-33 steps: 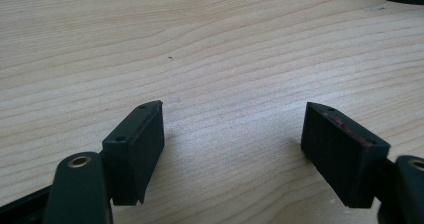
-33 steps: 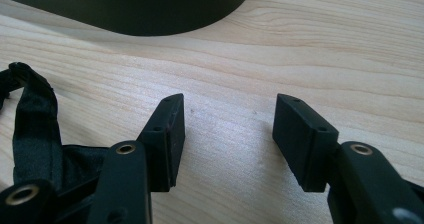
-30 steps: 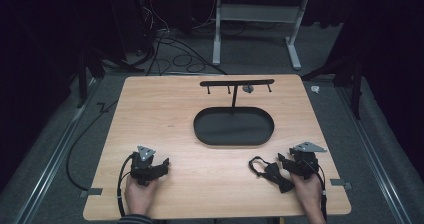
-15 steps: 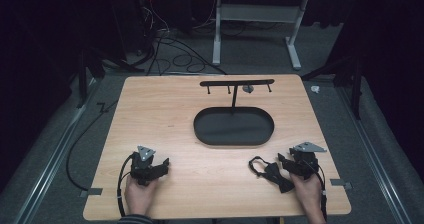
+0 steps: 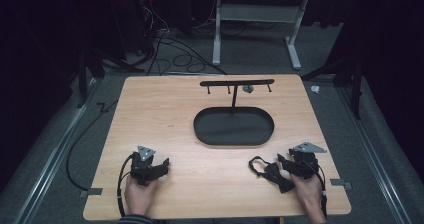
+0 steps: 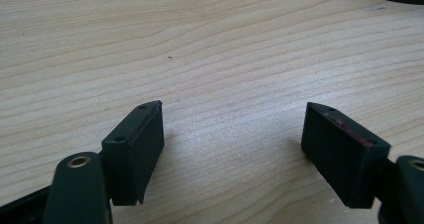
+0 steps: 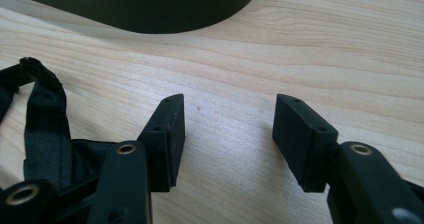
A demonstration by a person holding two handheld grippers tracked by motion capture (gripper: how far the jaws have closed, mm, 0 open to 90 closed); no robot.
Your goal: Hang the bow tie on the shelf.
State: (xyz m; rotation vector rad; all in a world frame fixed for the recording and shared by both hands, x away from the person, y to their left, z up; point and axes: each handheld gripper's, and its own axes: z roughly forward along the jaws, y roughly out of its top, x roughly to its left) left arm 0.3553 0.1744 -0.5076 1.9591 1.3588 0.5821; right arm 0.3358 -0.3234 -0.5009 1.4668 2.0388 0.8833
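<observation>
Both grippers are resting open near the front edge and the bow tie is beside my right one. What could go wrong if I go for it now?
The bow tie lies left of the right gripper, not between its open jaws; closing now would likely catch nothing. Its loose strap might snag or trail when lifted. The stand has a thin crossbar above its tray; a careless reach could knock it over.

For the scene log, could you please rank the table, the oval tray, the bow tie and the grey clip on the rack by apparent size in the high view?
1. table
2. oval tray
3. bow tie
4. grey clip, farthest from the camera, so slightly understated.
</observation>
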